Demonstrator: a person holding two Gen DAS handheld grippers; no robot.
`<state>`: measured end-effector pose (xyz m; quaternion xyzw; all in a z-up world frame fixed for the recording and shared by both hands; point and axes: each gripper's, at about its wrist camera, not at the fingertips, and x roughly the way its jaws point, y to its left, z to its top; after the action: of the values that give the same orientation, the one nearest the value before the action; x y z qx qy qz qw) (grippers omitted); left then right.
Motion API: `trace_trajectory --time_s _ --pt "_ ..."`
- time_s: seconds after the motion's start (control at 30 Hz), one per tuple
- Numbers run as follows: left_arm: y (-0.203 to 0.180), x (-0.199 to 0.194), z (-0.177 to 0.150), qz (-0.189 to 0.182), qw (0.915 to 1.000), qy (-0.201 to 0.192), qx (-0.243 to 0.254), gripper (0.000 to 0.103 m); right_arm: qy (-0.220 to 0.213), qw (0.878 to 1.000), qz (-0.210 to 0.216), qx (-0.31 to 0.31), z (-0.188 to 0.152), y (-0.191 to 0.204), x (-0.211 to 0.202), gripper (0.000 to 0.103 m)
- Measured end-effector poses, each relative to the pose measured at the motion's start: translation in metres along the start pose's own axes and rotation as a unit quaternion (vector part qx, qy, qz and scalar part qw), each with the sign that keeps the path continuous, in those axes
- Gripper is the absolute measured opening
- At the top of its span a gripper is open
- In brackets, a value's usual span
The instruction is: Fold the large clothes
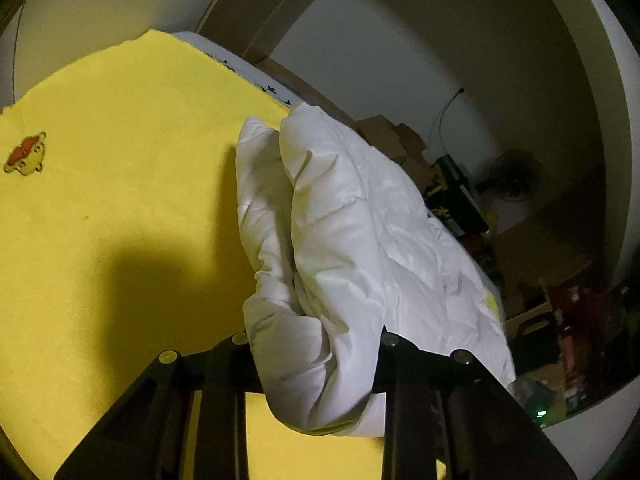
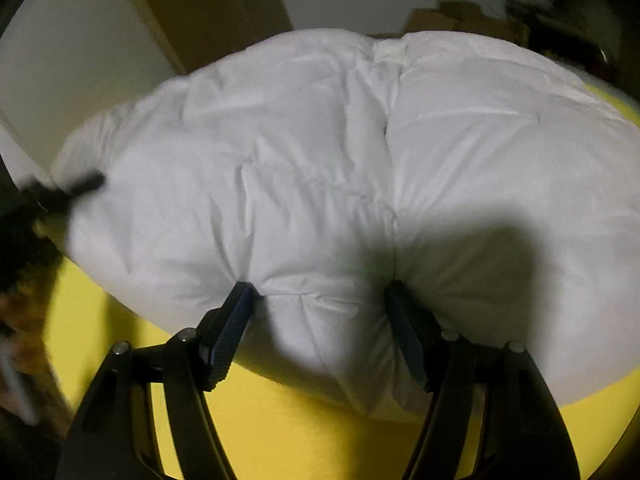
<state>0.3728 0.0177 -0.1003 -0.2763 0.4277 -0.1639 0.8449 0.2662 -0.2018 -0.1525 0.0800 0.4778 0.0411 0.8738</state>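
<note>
On yellow blanket [image 2: 280,432], white puffy garment [image 2: 320,168] lay folded double, long axis crosswise to right gripper [image 2: 320,300]. Right fingers clamped near edge; left gripper [image 1: 316,344] clamped bunched end, lifted. Both equally near.

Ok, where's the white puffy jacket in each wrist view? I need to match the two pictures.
Left wrist: white puffy jacket right of centre, bunched, running up from between the left gripper fingers.
Right wrist: it fills the middle, its near edge between the right gripper fingers.
Shared landmark: the yellow sheet under the jacket.
</note>
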Motion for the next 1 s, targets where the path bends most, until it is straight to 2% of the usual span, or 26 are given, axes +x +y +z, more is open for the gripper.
trace_trajectory --time_s 0.03,0.1,0.13,0.27,0.33,0.4,0.43,0.47,0.5,0.57,0.63,0.7,0.73,0.77,0.8,0.83,0.9,0.97,1.0 --pt "-0.001 0.003 0.001 0.003 1.0 0.001 -0.001 0.026 -0.004 1.0 0.005 0.01 0.001 -0.002 -0.005 0.067" --pt "0.001 0.007 0.002 0.004 0.9999 0.006 -0.014 0.026 -0.035 0.997 0.045 0.052 0.007 -0.013 -0.021 0.03" --pt "-0.001 0.007 0.003 0.005 0.9999 0.006 -0.014 0.026 -0.044 0.996 0.048 0.059 0.013 -0.016 -0.025 0.004" --pt "-0.009 0.0 0.001 0.016 0.9999 -0.003 0.0 0.026 -0.074 0.992 0.024 0.095 0.059 -0.034 -0.023 0.002" --pt "-0.011 -0.001 0.0 0.02 0.9998 -0.005 0.001 0.026 -0.095 0.989 -0.008 0.116 0.093 -0.045 -0.013 0.002" --pt "-0.012 0.0 0.001 0.024 0.9997 -0.007 0.0 0.026 -0.074 0.987 -0.023 0.144 0.114 -0.057 0.01 0.002" --pt "-0.013 0.0 0.0 0.025 0.9996 -0.008 0.002 0.026 -0.034 0.985 -0.025 0.166 0.118 -0.064 0.033 0.002" --pt "-0.016 -0.001 -0.001 0.024 0.9996 -0.011 0.006 0.026 0.008 0.985 -0.027 0.17 0.116 -0.067 0.056 0.0" --pt "-0.02 -0.004 -0.004 0.026 0.9995 -0.013 0.012 0.025 0.012 0.989 -0.038 0.142 0.116 -0.063 0.07 0.0" --pt "-0.027 -0.009 -0.005 0.028 0.9993 -0.016 0.021 0.025 0.016 0.993 -0.057 0.103 0.118 -0.055 0.067 0.0" --pt "-0.034 -0.012 -0.004 0.026 0.999 -0.021 0.03 0.025 0.011 0.991 -0.03 0.129 0.11 -0.061 0.041 0.0" --pt "-0.041 -0.015 -0.004 0.02 0.9988 -0.029 0.034 0.025 -0.028 0.992 -0.022 0.117 0.089 -0.055 0.004 0.0" --pt "-0.047 -0.017 -0.005 0.017 0.9986 -0.033 0.037 0.025 -0.033 0.993 -0.019 0.109 0.072 -0.05 -0.007 0.0" --pt "-0.051 -0.017 -0.005 0.014 0.9985 -0.036 0.039 0.025 -0.018 0.994 -0.004 0.106 0.058 -0.046 -0.007 0.0" --pt "-0.058 -0.017 -0.005 0.009 0.9984 -0.036 0.043 0.025 0.016 0.994 0.021 0.108 0.04 -0.044 0.005 0.0" --pt "-0.064 -0.017 -0.006 0.004 0.9982 -0.037 0.047 0.025 0.015 0.994 0.021 0.106 0.032 -0.045 0.011 0.0" --pt "-0.083 -0.021 -0.009 0.002 0.9967 -0.048 0.065 0.025 -0.004 0.997 0.012 0.076 0.03 -0.045 0.018 0.0" --pt "-0.098 -0.027 -0.011 -0.003 0.9957 -0.056 0.073 0.025 0.017 0.998 0.022 0.055 0.039 -0.045 0.019 0.0" --pt "-0.104 -0.03 -0.011 -0.005 0.9954 -0.06 0.075 0.025 0.036 0.996 0.043 0.063 0.044 -0.053 0.016 0.0"
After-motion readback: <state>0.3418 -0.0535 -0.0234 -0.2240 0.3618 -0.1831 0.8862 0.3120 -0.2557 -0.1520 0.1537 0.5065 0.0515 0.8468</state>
